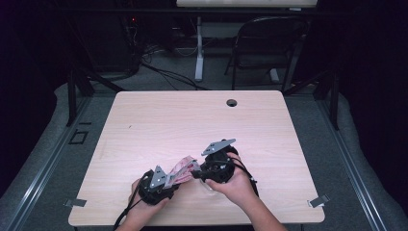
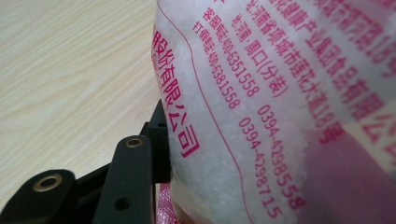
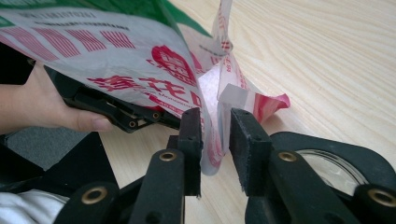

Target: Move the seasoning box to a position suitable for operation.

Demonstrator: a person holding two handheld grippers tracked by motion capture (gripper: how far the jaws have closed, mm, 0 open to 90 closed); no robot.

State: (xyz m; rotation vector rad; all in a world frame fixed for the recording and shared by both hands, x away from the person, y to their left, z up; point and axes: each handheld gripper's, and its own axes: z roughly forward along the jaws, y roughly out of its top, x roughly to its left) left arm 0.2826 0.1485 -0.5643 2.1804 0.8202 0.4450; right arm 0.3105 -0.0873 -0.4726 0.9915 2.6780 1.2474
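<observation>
My left gripper (image 1: 166, 182) grips the seasoning packet (image 1: 182, 169); my right gripper (image 3: 215, 140) straddles its edge, unclenched — next, pinch and tear.

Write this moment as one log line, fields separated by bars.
left gripper: shut on bag | right gripper: jaws around bag edge, small gap | bag: lifted above table, white granules inside

I see a white bag (image 2: 280, 93) with pink print filling the frame's right, pressed against my left gripper's (image 2: 161, 154) black jaw at lower left; wooden table (image 2: 70, 70) upper left.
</observation>
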